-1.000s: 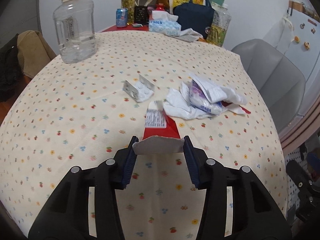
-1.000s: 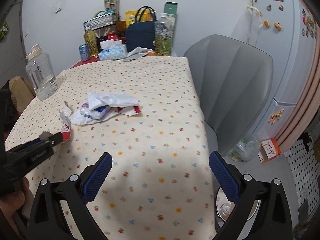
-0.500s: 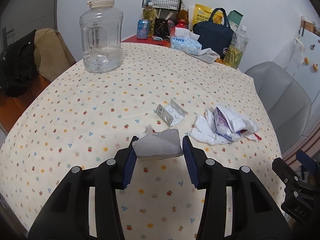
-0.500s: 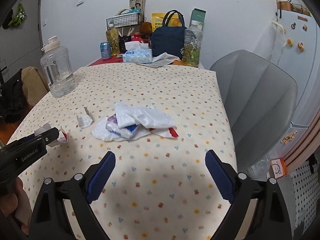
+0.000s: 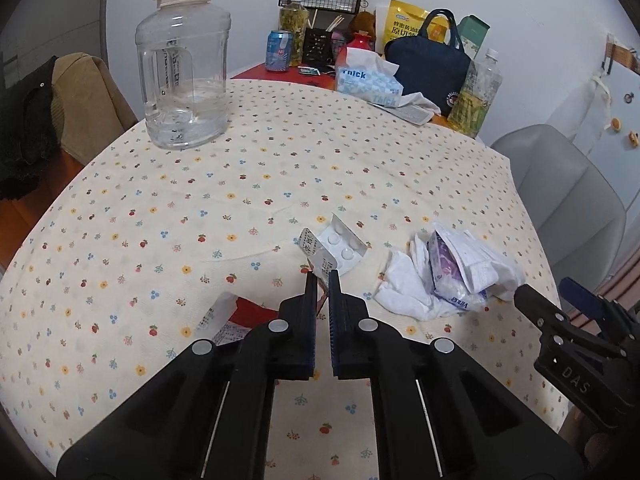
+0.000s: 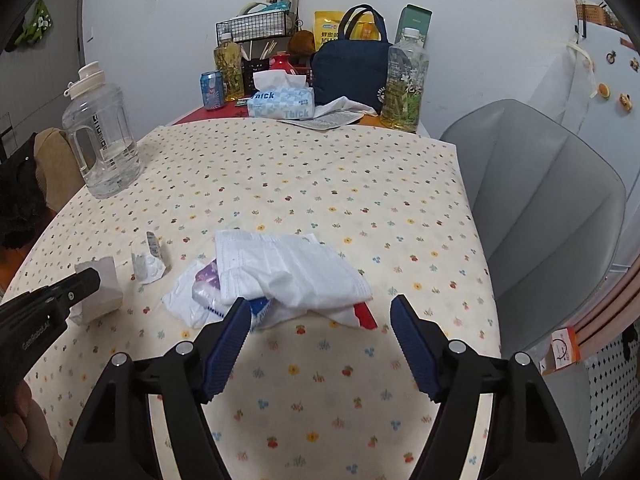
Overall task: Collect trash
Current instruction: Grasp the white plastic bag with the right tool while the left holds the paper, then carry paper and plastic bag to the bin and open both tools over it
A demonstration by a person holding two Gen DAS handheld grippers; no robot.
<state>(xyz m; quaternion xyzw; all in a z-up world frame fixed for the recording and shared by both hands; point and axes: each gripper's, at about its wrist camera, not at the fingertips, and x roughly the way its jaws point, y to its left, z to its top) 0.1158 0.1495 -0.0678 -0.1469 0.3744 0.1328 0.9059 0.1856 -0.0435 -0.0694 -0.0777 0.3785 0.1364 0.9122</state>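
Note:
A red and white carton (image 5: 236,314) hangs tilted below my left gripper (image 5: 323,280), which is shut on its grey end flap; in the right wrist view the carton (image 6: 100,292) sits at that gripper's tip (image 6: 94,278). A silver blister pack (image 5: 334,248) lies on the flowered tablecloth (image 5: 240,184) just past the left fingertips. A pile of crumpled white wrappers and a purple packet (image 6: 288,276) lies mid-table. My right gripper (image 6: 320,312) straddles the pile's near edge. Its jaws are closing and the pads do not press on it. The right gripper (image 5: 546,292) also shows in the left wrist view.
A big clear water jug (image 5: 184,76) stands at the far left. At the back are a tissue box (image 5: 368,84), a navy bag (image 5: 428,64), a drinks can (image 5: 279,50) and bottles (image 6: 404,80). A grey chair (image 6: 540,208) stands off the table's right edge.
My left gripper lifted the carton off the table and its jaws narrowed to shut. My right gripper moved in over the wrapper pile and its jaws narrowed.

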